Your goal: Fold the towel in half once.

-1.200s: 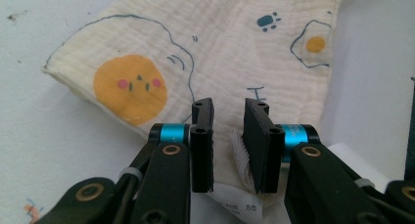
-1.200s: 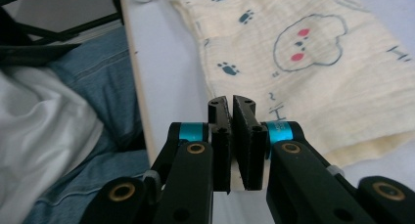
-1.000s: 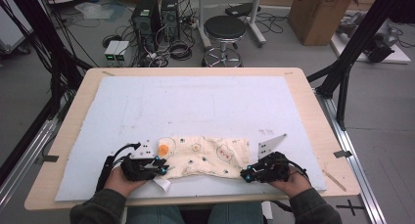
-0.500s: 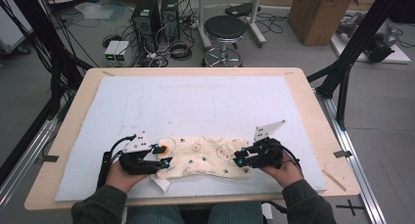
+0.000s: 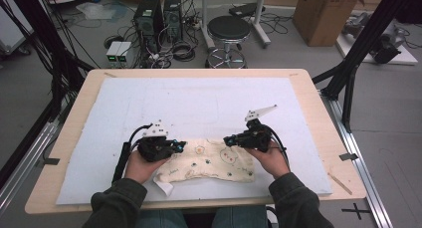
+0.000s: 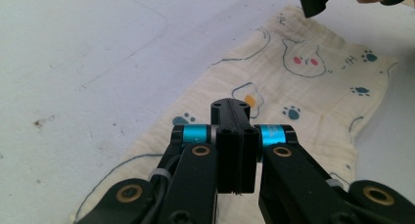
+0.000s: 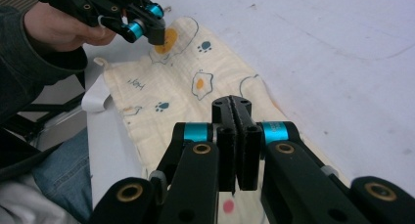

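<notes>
The left gripper (image 5: 175, 146) has its two jaws pressed flat together, with no cloth seen between them in the left gripper view; it sits over the left end of the one muslin cloth (image 5: 209, 161), held by the person's left hand (image 5: 141, 167); the right gripper (image 5: 230, 139) likewise shows its two jaws closed against each other in the right gripper view, nothing visibly caught in them; it is over the cloth's far edge toward the right end, gripped by the right hand (image 5: 271, 158).

There is one cloth, cream, printed with fried eggs, paw prints and small round-faced animals; it lies spread lengthwise near the front edge of the white foam mat (image 5: 199, 103), roughly midway between the mat's left and right edges; one white tag (image 5: 165, 187) sticks out at its front left corner, and in the right gripper view a small loop (image 7: 100, 62) shows at a corner.

The mat covers most of the one wooden table (image 5: 318, 108), whose bare rim shows on all four sides; beyond the table's far edge stand one round black stool (image 5: 228, 28) and two black computer towers (image 5: 160, 14) on the floor; one cardboard box (image 5: 326, 11) stands off toward the far right corner.
</notes>
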Available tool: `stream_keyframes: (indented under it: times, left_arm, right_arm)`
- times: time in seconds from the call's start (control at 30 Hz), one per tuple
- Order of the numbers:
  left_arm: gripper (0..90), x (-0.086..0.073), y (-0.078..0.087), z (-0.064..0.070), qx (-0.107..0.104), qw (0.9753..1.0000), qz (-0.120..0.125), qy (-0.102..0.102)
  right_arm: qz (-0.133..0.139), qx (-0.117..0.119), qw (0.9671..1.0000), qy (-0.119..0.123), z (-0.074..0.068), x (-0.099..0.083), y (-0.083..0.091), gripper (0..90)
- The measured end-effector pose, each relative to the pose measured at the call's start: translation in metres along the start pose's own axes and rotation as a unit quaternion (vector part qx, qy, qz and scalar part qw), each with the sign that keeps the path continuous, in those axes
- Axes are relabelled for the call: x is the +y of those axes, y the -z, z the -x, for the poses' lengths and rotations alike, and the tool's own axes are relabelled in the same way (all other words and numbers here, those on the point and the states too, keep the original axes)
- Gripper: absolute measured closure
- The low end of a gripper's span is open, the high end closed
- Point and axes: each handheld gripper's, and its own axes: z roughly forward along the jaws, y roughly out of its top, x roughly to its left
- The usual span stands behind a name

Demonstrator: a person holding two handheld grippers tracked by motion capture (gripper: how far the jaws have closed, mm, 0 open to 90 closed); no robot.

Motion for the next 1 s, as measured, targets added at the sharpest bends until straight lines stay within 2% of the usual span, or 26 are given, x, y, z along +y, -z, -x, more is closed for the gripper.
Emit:
stream_keyframes:
  times: [0.03, 0.07, 0.1, 0.13, 0.23, 0.37, 0.4, 0.43, 0.47, 0.5, 0.53, 0.67, 0.77, 0.8, 1.0]
  left_arm:
    - [89.5, 0.0, -0.003, -0.002, -0.003, 1.0, 0.0, 0.004]
    - [89.5, -0.001, -0.006, -0.004, -0.004, 0.9999, -0.002, 0.009]
    - [89.5, -0.001, -0.008, -0.005, -0.005, 0.9999, -0.003, 0.01]
    - [89.5, -0.001, -0.012, -0.006, -0.005, 0.9999, -0.007, 0.012]
    - [89.5, -0.002, -0.021, -0.009, -0.004, 0.9996, -0.02, 0.018]
    - [89.5, -0.007, -0.032, -0.015, 0.018, 0.9982, -0.056, 0.015]
    - [89.5, -0.009, -0.033, -0.022, 0.025, 0.9972, -0.068, 0.017]
    - [89.5, -0.009, -0.033, -0.022, 0.025, 0.9972, -0.068, 0.017]
    - [89.5, -0.01, -0.033, -0.024, 0.023, 0.9973, -0.066, 0.023]
    - [89.4, -0.01, -0.032, -0.025, 0.032, 0.9972, -0.064, 0.02]
    - [89.5, -0.01, -0.032, -0.025, 0.032, 0.9972, -0.064, 0.02]
    - [89.4, -0.01, -0.03, -0.025, 0.036, 0.997, -0.067, 0.013]
    - [88.5, -0.01, -0.029, -0.025, 0.04, 0.9968, -0.068, 0.013]
    - [88.1, -0.01, -0.027, -0.026, 0.042, 0.9965, -0.071, 0.011]
    - [86.3, -0.012, -0.023, -0.028, 0.044, 0.9964, -0.071, 0.014]
  right_arm:
    - [0.0, 0.0, 1.0, 0.0, 0.0, 0.0, 0.0, 89.4]
    - [-0.014, -0.002, 0.9999, -0.006, 0.001, 0.004, -0.011, 89.4]
    - [-0.014, -0.002, 0.9999, -0.006, 0.001, 0.004, -0.011, 89.4]
    - [-0.025, -0.002, 0.9996, -0.014, 0.003, 0.007, -0.021, 89.4]
    - [-0.031, -0.003, 0.9993, -0.019, 0.005, 0.009, -0.031, 89.4]
    - [-0.054, -0.019, 0.9976, -0.039, 0.013, 0.011, -0.046, 89.4]
    - [-0.06, -0.021, 0.997, -0.044, 0.015, 0.011, -0.048, 89.4]
    - [-0.069, -0.031, 0.996, -0.048, 0.018, 0.009, -0.049, 89.4]
    - [-0.069, -0.031, 0.996, -0.048, 0.018, 0.009, -0.049, 89.4]
    - [-0.083, -0.038, 0.9941, -0.059, 0.021, 0.007, -0.049, 89.4]
    - [-0.091, -0.043, 0.9931, -0.06, 0.023, 0.006, -0.048, 89.5]
    - [-0.093, -0.05, 0.9921, -0.067, 0.027, 0.0, -0.04, 89.4]
    - [-0.09, -0.049, 0.9916, -0.079, 0.031, -0.007, -0.034, 89.4]
    - [-0.077, -0.048, 0.992, -0.088, 0.036, -0.013, -0.027, 89.4]
    - [-0.061, -0.051, 0.9911, -0.107, 0.044, -0.029, -0.004, 89.4]
